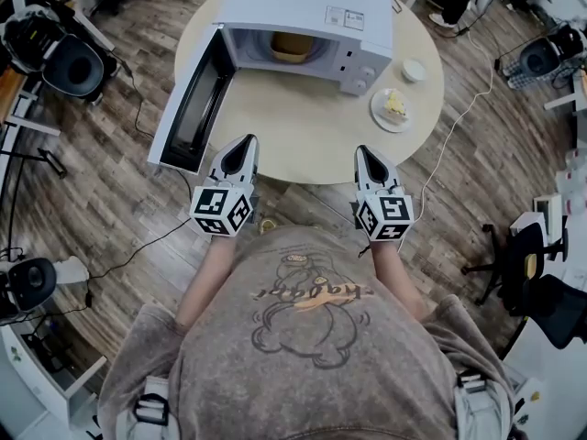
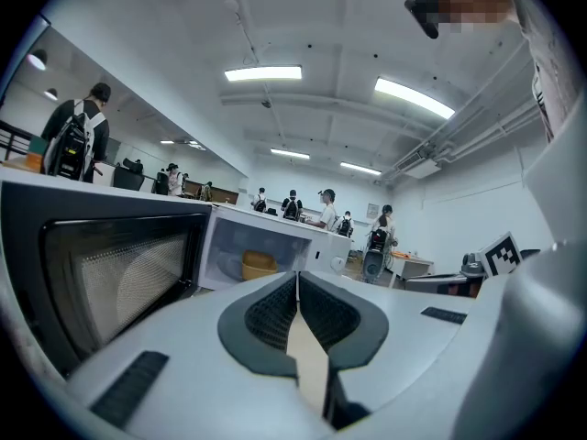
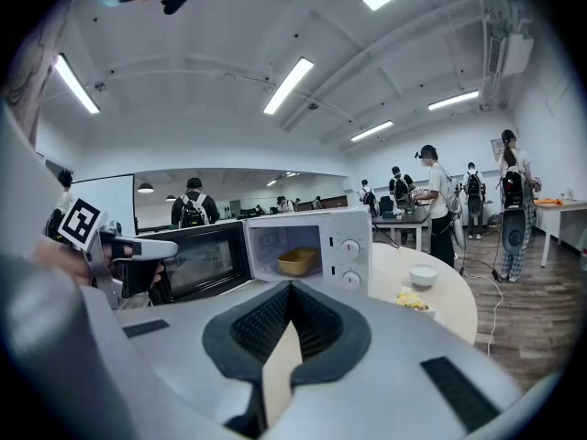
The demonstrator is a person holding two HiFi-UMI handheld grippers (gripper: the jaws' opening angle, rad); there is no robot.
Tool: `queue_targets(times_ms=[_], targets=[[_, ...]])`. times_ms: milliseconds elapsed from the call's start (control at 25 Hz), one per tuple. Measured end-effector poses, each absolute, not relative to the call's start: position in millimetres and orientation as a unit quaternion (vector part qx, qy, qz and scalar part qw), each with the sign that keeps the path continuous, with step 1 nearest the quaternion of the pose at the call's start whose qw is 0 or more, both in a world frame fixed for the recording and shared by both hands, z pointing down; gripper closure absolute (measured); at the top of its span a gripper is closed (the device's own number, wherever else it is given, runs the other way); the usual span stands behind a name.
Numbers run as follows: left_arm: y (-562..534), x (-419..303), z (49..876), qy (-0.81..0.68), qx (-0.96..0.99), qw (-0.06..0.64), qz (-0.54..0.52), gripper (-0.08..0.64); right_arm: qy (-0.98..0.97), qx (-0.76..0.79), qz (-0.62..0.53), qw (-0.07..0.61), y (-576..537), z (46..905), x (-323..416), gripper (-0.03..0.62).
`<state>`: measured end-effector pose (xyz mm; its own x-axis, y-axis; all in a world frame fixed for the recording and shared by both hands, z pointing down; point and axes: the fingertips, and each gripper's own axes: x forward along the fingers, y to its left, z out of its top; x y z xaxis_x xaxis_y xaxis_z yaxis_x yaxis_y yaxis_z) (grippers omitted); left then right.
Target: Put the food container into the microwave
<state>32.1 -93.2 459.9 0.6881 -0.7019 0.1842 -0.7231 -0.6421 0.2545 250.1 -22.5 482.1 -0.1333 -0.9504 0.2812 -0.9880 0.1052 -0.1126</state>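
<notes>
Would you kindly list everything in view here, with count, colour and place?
table: one, beige, centre.
microwave: one, white, on the table, door open.
container: one, yellow, inside the microwave.
bowl: one, white, on the table, right of the microwave.
plate: one, white, with yellow food, beside the bowl.
people: several, far background.
left gripper: one, white, shut, empty, near table edge.
right gripper: one, white, shut, empty, near table edge.

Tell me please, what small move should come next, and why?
Probably move the left tool to the open door and push it shut: the food container already sits inside the microwave, and this tool, like the right tool, is shut and empty.
</notes>
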Motion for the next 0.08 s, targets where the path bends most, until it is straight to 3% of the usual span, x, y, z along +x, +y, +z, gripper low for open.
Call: queue_targets(times_ms=[80], targets=[[-91.2,30.9,459.8,-0.394,0.905,0.157,0.034,0.526,-0.74,0.654,0.136,0.07,-20.7,481.7,249.8,0.592]])
